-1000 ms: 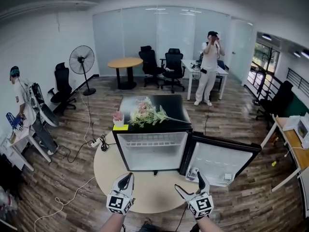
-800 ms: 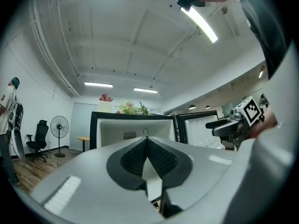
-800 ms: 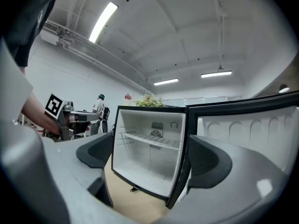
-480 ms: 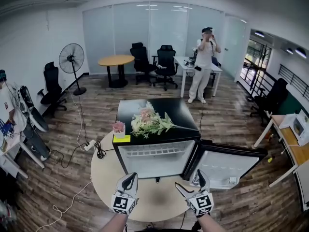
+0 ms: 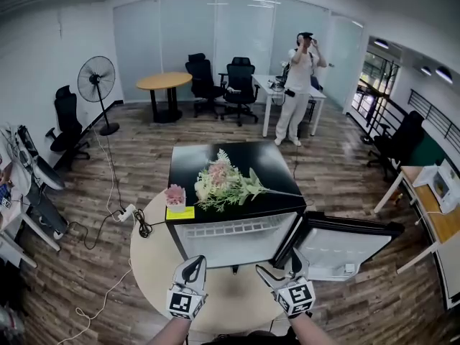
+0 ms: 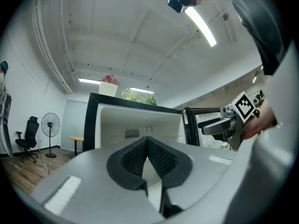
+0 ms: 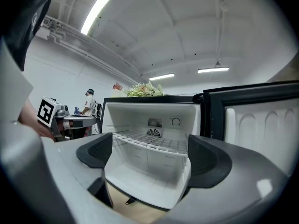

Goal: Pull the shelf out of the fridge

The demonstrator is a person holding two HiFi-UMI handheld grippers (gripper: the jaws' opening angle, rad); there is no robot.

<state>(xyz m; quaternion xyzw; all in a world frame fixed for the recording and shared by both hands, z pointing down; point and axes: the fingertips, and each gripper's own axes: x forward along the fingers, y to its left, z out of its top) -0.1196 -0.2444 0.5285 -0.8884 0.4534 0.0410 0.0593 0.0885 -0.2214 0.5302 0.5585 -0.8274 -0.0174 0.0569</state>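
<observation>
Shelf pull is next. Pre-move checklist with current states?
1. The black mini fridge has its door open: ok.
2. The white wire shelf is bare: ok.
3. The right gripper has jaws apart and faces the shelf: ok.
4. The left gripper is ready to grip: not ok, jaws together, empty.
5. A gripper is on the shelf's front edge: not ok, both sit short of the fridge opening.
6. The pink-and-green flower bouquet on the fridge top stays put under a tug: cannot tell.
</observation>
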